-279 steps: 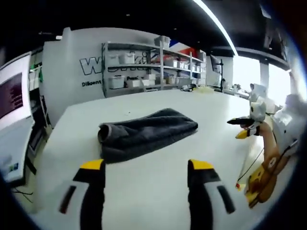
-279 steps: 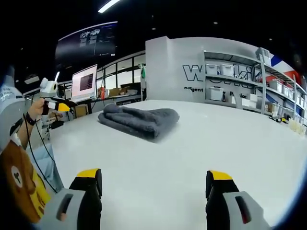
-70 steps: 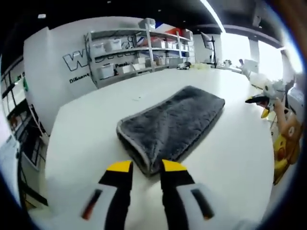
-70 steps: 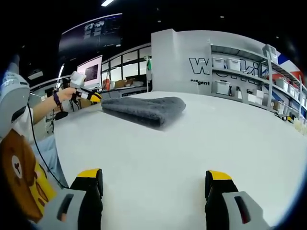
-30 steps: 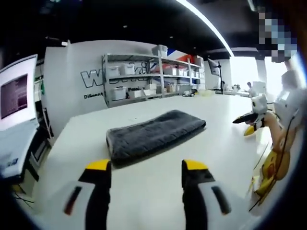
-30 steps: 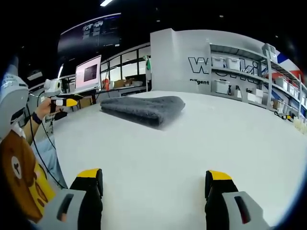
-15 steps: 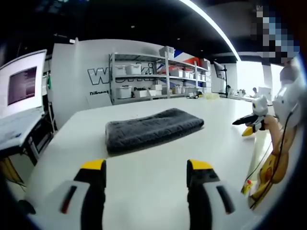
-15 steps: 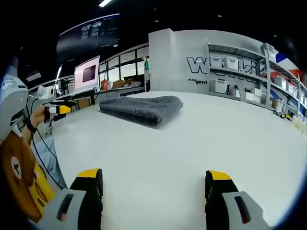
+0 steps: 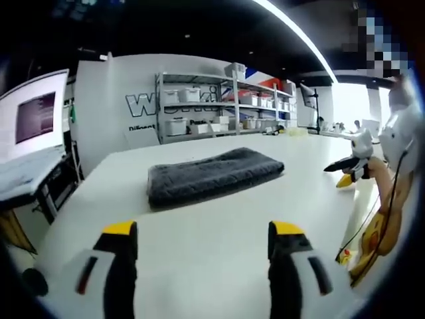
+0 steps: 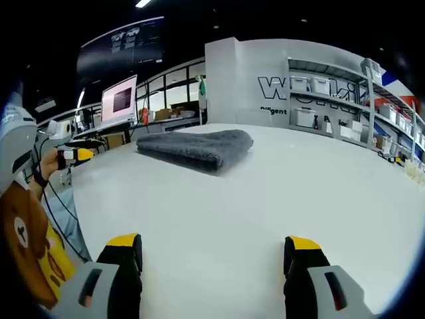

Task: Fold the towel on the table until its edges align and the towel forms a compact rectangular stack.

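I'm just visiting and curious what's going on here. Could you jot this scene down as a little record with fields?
towel: dark grey towel, folded into a flat rectangular stack
surface: white table
left gripper: left gripper open, apart from the towel
right gripper: right gripper open, apart from the towel
background: shelves with bins, a monitor

Even, bright indoor light from a ceiling light strip in the left gripper view; windows at right glare white. Fisheye bending curves the edges; the white table shows soft shadows.
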